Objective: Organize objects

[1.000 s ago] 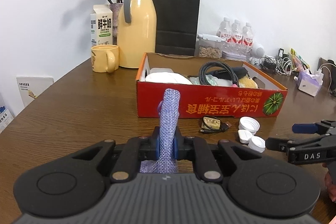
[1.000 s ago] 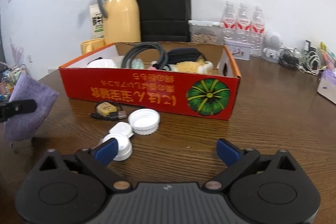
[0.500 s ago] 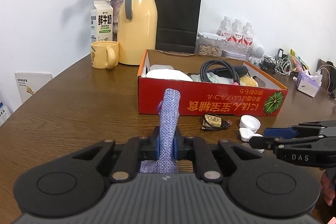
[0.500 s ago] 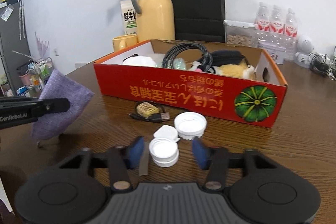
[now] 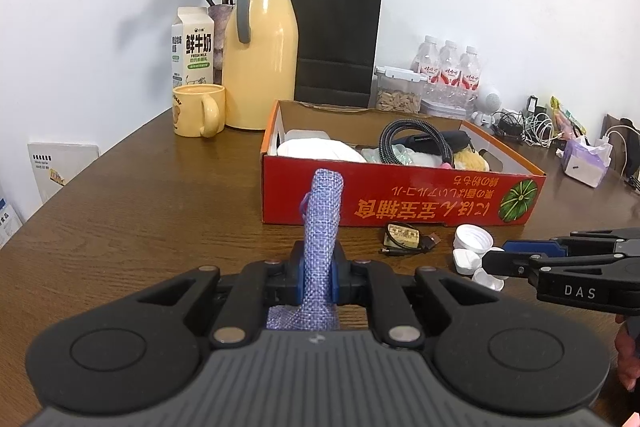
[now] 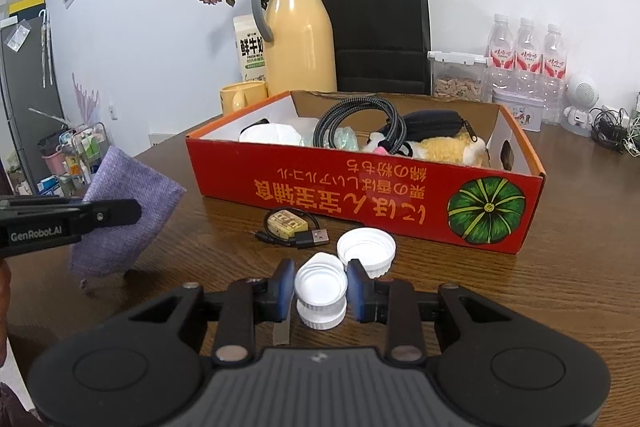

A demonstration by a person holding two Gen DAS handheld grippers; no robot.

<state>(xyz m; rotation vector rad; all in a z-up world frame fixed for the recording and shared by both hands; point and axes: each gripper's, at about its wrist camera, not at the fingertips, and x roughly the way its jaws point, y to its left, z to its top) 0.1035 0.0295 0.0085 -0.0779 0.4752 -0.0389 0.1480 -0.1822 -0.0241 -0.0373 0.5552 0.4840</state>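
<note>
Both wrist cameras sit low over the wooden table (image 5: pixel 132 211), looking slightly down — each faces the red box (image 6: pixel 360 187), seen close by both.

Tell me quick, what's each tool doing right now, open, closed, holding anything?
Left tool: closed on the purple fabric pouch.
Right tool: closed on a white bottle cap.
</note>
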